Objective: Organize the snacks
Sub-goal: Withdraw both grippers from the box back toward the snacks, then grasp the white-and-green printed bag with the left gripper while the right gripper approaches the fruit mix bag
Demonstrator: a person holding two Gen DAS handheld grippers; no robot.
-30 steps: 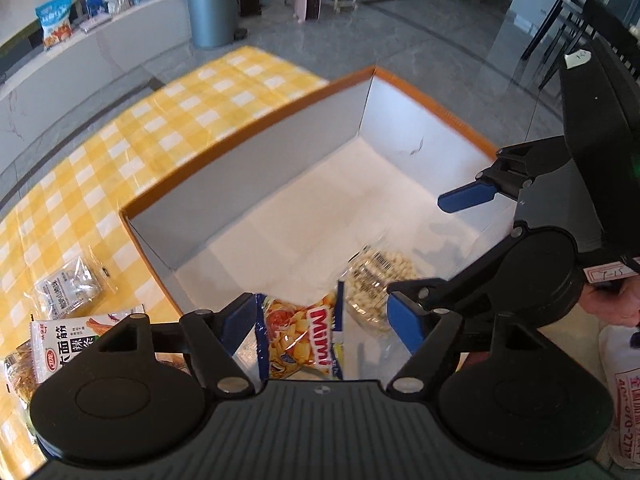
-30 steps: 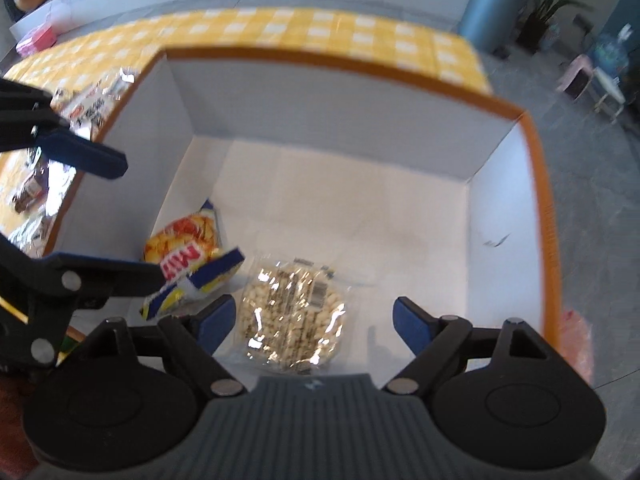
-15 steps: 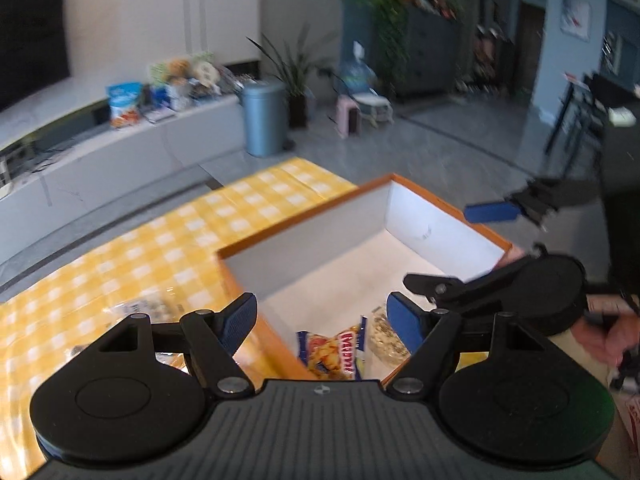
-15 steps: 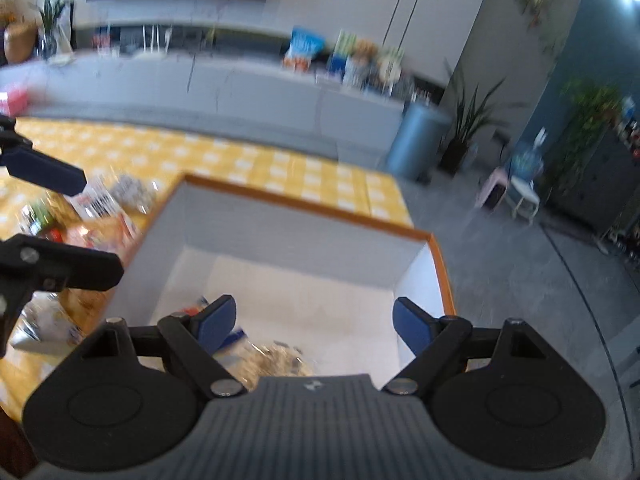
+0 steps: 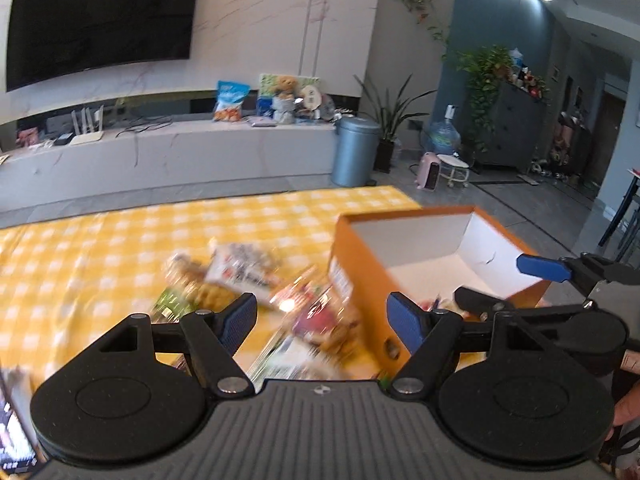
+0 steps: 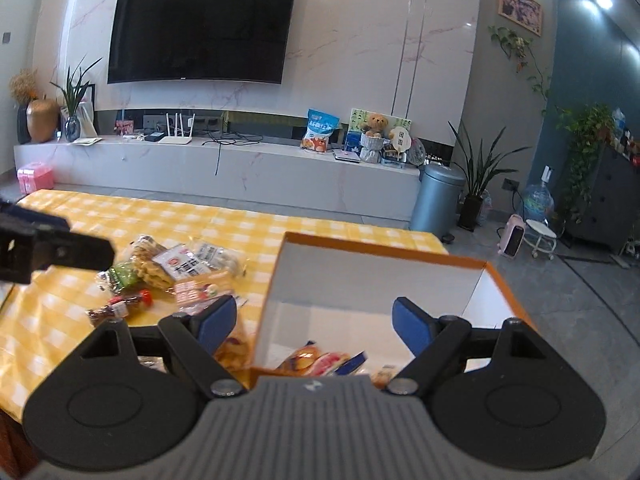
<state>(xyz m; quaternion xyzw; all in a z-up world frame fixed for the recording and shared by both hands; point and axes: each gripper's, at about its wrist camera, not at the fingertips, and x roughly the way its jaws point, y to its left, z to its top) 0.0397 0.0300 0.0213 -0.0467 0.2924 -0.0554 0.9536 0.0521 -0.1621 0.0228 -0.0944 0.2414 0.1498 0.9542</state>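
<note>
An orange box with a white inside [image 6: 372, 280] stands on the right end of the yellow checked table; it also shows in the left wrist view [image 5: 360, 260]. A few snack packs [image 6: 320, 362] lie in its near corner. A blurred pile of snack packs [image 5: 248, 276] lies on the cloth left of the box, sharper in the right wrist view [image 6: 176, 268]. My left gripper [image 5: 322, 320] is open and empty, raised over the packs beside the box's left wall. My right gripper [image 6: 314, 322] is open and empty above the box's near edge.
The yellow checked tablecloth [image 6: 120, 216] runs to the left. Behind the table are a long white TV bench [image 6: 240, 168], a grey bin [image 6: 436, 196] and plants. The right gripper shows at the right of the left wrist view [image 5: 560, 280].
Both grippers have lifted up and back out of the box and tilted level, so the room now shows. The left one has swung left over the pile of packs. Both stay open.
</note>
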